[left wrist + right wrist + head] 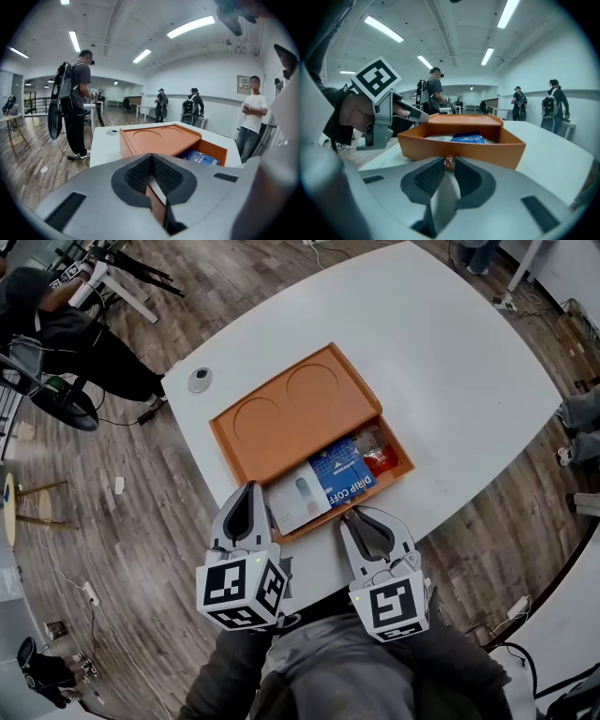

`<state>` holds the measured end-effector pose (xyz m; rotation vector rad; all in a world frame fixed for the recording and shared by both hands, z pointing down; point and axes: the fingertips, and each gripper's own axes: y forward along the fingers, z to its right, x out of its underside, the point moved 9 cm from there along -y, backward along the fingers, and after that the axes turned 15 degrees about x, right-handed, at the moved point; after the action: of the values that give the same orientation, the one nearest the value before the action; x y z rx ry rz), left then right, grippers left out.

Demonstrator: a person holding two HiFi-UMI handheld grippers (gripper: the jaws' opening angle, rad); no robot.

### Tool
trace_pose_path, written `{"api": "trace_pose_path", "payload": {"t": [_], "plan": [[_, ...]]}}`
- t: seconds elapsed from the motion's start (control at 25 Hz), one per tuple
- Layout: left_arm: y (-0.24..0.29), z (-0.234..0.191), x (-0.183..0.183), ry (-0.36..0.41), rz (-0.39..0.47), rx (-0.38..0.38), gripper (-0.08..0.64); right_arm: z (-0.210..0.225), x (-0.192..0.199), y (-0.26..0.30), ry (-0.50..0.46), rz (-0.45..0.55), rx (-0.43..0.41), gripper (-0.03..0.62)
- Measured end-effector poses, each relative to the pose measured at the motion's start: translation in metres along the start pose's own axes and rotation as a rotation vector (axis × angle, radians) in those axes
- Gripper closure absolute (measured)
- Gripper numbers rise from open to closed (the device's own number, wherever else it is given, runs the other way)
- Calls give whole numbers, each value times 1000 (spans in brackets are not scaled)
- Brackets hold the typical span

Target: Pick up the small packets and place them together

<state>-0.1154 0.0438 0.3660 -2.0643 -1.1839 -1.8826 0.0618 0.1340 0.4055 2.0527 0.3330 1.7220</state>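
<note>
Left gripper (248, 488): jaws pressed together, tips at the tray (281, 418) rim, and we see nothing pinched.

Flat packet (323, 486): lies in the tray's lower-right bay, white end lower left, blue end upper right. It may be two packets. Its long axis follows the front wall. We judge it light, floppy and slick, best taken by an edge.

Right gripper (352, 513): tips pinch a small packet (449, 162), orange-brown.

Red packet (377, 459): at the bay's right end, probably crinkly and light.
</note>
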Motion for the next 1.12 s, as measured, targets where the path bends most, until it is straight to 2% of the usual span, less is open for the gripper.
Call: {"api": "trace_pose_path", "payload": {"t": [1.12], "plan": [[-1, 2, -6, 14, -16, -27, 565, -1, 1, -14, -15, 25, -36, 517]]}}
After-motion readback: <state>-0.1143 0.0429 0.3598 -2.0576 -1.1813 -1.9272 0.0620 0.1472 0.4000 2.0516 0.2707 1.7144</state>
